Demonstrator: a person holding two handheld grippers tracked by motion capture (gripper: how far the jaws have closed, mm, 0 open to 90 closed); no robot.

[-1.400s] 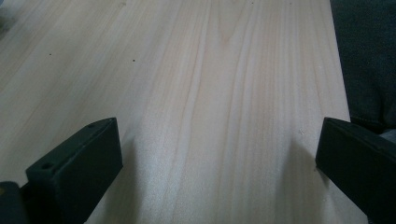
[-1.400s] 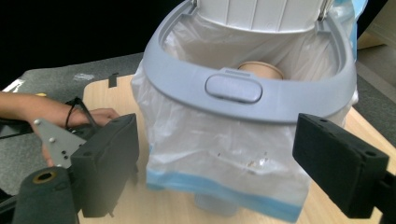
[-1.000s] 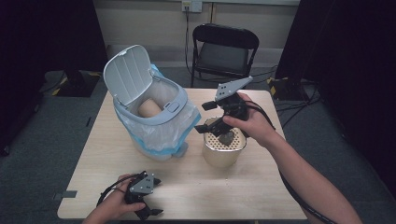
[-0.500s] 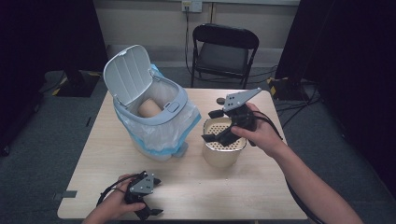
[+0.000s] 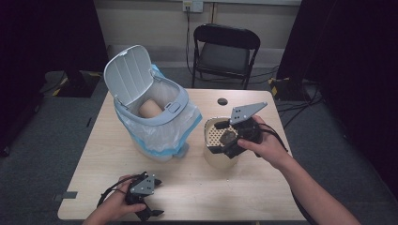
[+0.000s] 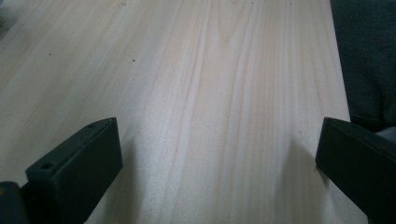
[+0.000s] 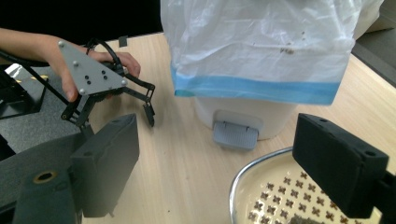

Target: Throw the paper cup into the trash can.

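A white pedal bin (image 5: 159, 136) stands at the table's back left with its lid (image 5: 126, 75) up, lined with a white and blue bag (image 7: 261, 42). A tan roll (image 5: 150, 108) lies inside. To its right sits a beige pot (image 5: 218, 159) with a perforated insert (image 7: 275, 196) that holds a few dark bits. My right gripper (image 5: 218, 138) (image 7: 217, 140) hovers open over the pot's rim, jaws pointing toward the bin. My left gripper (image 5: 157, 197) (image 6: 219, 140) rests open at the front edge, with nothing between its jaws.
The bin's grey pedal (image 7: 236, 133) faces the pot. A small dark disc (image 5: 222, 101) lies on the table (image 5: 263, 197) behind the pot. A black folding chair (image 5: 225, 51) stands beyond the far edge. The left gripper (image 7: 107, 88) also appears in the right gripper view.
My right gripper has dropped lower over the pot and shifted slightly right, turning its jaws toward the bin. The left gripper has stayed put.
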